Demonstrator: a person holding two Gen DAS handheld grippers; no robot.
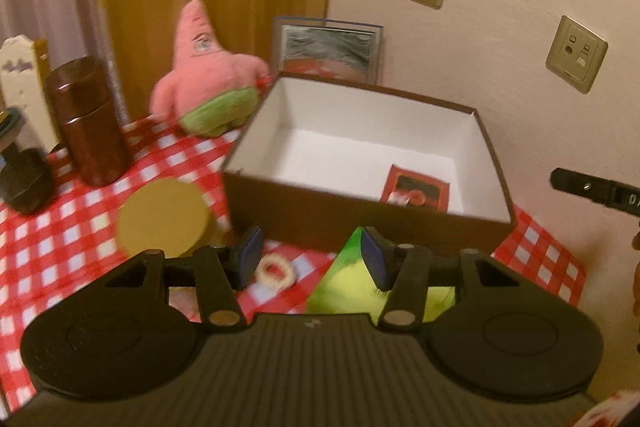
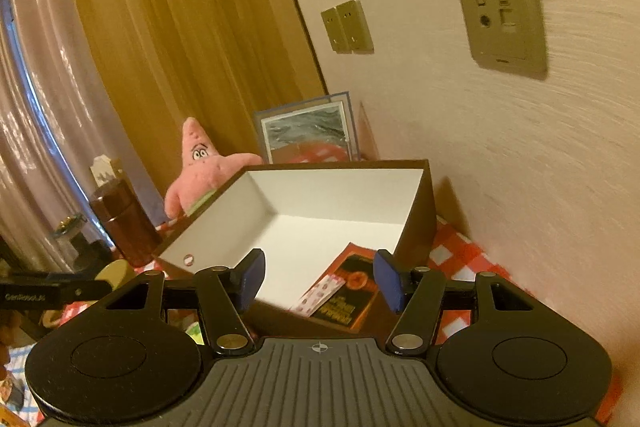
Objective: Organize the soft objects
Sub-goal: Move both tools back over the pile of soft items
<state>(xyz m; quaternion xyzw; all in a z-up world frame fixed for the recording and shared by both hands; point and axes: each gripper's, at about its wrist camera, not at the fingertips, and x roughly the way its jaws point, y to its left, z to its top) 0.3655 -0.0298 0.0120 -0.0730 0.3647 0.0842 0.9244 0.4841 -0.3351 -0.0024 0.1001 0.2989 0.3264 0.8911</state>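
Jaws on both grippers are standing partly apart with nothing between the pads: the left gripper (image 1: 312, 259) is hanging over the checked table (image 1: 60, 247) in front of the box, and the right gripper (image 2: 320, 279) is hanging at the box's near rim.

Going left to right in the left wrist view, a brown canister (image 1: 90, 123) is standing at the table's far left, a round tan disc (image 1: 164, 219) is lying just in front of it, and the pink starfish plush (image 1: 204, 75) is sitting upright behind the open cardboard box (image 1: 320, 219), near its left corner and well beyond the left jaws. A small white ring (image 1: 275, 273) is lying just under those jaws, with a yellow-green soft item (image 1: 352, 291) beside it, partly hidden by the right finger.

Inside the box, only a flat red-and-black packet (image 2: 352, 287) is showing, so the sorting is looking barely begun; the plush and the yellow-green item are likely waiting to go in.
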